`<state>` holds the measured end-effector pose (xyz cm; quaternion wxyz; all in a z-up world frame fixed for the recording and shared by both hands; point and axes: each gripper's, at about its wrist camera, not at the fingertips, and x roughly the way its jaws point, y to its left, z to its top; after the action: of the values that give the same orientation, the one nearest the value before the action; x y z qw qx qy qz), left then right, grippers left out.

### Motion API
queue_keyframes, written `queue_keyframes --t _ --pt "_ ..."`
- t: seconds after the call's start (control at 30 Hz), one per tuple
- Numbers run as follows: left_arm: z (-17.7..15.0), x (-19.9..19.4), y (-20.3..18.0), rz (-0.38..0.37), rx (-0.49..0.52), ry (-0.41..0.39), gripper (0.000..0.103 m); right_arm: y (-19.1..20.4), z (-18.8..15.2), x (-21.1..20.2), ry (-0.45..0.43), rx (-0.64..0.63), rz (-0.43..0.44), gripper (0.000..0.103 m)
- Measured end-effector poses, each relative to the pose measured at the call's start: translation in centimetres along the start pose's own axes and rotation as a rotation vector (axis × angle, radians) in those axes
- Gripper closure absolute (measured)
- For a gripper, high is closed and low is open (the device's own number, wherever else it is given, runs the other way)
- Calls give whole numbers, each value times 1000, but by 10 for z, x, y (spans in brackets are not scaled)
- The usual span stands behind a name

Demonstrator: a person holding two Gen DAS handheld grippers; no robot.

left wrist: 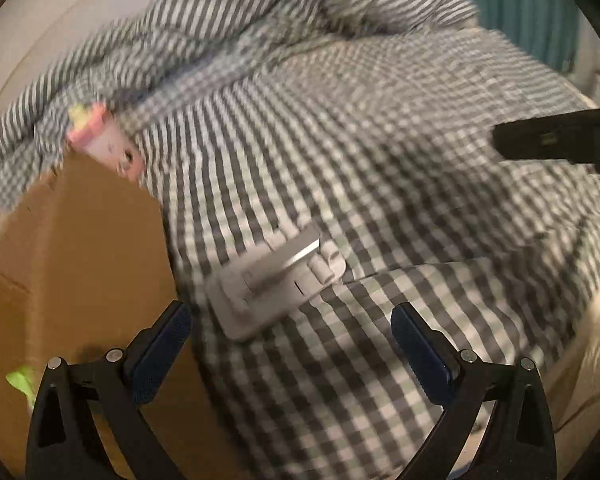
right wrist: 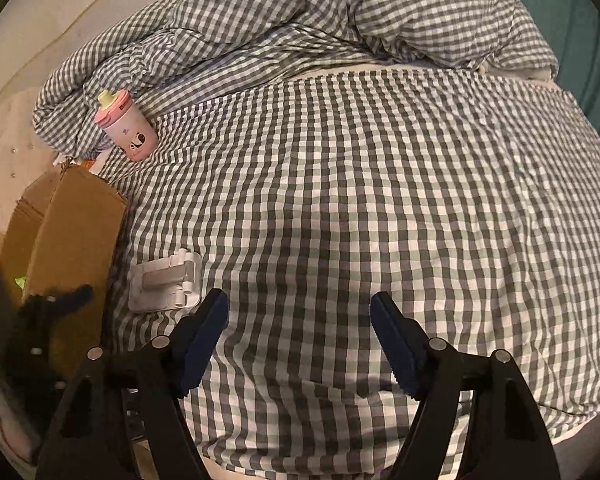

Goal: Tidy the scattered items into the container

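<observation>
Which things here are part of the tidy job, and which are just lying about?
Job:
- white stand, folded flat on the bed beside the box
- pink cup, upright against the duvet
- cardboard box, something green inside
- left gripper, open, just short of the stand
- right gripper, open, empty

Lying about:
- bunched checked duvet
- checked sheet
- teal curtain
</observation>
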<state>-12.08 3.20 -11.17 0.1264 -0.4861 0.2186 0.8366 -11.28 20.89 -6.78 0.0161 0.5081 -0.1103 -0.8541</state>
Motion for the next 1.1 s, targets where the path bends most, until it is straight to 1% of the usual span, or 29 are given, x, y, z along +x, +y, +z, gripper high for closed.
queue_keyframes --t 0.07,0.17,0.2,0.23,0.33,0.4,0.47,0.6,0.67,0.73,0.77,0.8,0.83,0.9,0.97,1.03,1.1 --pt "3 15 -3 58 7 30 1 -5 0 4 8 9 12 29" --pt "8 38 0 136 6 108 1 -12 0 10 15 21 22 28" --pt "10 45 1 187 14 138 1 -14 0 11 18 23 27 28" --pt "11 48 2 213 25 151 0 -15 -1 12 18 25 31 28" --pt "12 58 -2 243 74 180 0 -19 1 14 18 23 55 28" --pt "14 64 -8 270 100 178 0 -20 1 17 23 24 70 28" --pt "18 68 -10 276 111 170 0 -22 0 21 31 26 82 28" --pt "30 78 6 194 70 180 0 -20 -3 28 53 26 97 28" --pt "33 79 12 150 23 191 0 -18 -4 30 58 28 102 28" --pt "32 73 15 79 -20 183 24 -15 -4 29 59 23 108 28" --pt "32 70 14 72 -30 174 29 -14 -4 27 56 19 110 28" --pt "32 66 13 70 -35 165 38 -14 -4 25 52 15 109 28" --pt "31 63 12 67 -39 159 43 -13 -3 23 47 14 109 28" --pt "31 54 11 50 -65 137 49 -12 -3 18 34 12 116 28" --pt "29 45 17 -6 -106 116 54 -11 -4 16 34 8 114 28" --pt "29 37 22 -29 -137 101 71 -11 -5 16 35 11 112 28" --pt "28 28 25 -73 -149 76 74 -10 -4 16 31 18 122 28"
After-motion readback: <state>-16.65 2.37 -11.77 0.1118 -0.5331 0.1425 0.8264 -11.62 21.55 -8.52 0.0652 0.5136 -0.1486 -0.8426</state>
